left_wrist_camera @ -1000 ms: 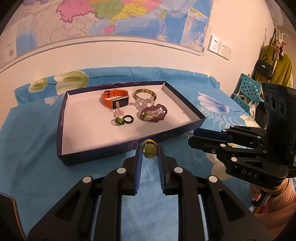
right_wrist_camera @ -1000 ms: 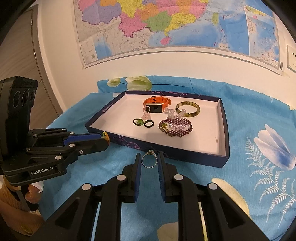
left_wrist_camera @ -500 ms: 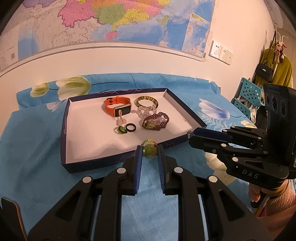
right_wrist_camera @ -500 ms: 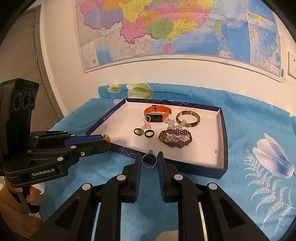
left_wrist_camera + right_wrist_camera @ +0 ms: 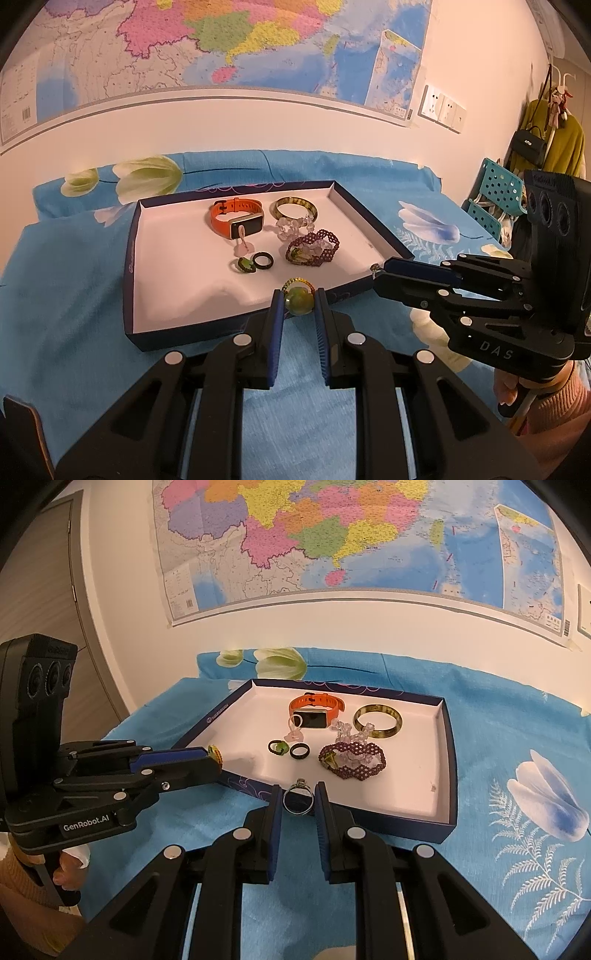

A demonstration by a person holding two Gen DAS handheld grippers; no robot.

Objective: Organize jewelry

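Observation:
A dark blue tray (image 5: pixel 131 258) with a white floor lies on the blue cloth; it also shows in the right wrist view (image 5: pixel 448 738). In it lie an orange watch (image 5: pixel 236 218), a green bangle (image 5: pixel 295 208), clear beads (image 5: pixel 291 229), a maroon bead bracelet (image 5: pixel 314 247), a green ring (image 5: pixel 244 265) and a black ring (image 5: pixel 263 259). My left gripper (image 5: pixel 298 301) is shut on a green-stone ring (image 5: pixel 298 300) above the tray's near edge. My right gripper (image 5: pixel 298 799) is shut on a silver ring (image 5: pixel 298 799) above the tray's near rim.
A wall with a map stands behind the bed. A teal chair (image 5: pixel 495 199) and hanging clothes (image 5: pixel 561 144) are at the right. A door (image 5: pixel 44 602) is at the left. The blue floral cloth (image 5: pixel 517 849) surrounds the tray.
Both grippers have risen and moved forward a little, each still holding its ring; the tray looks smaller and lower in both views.

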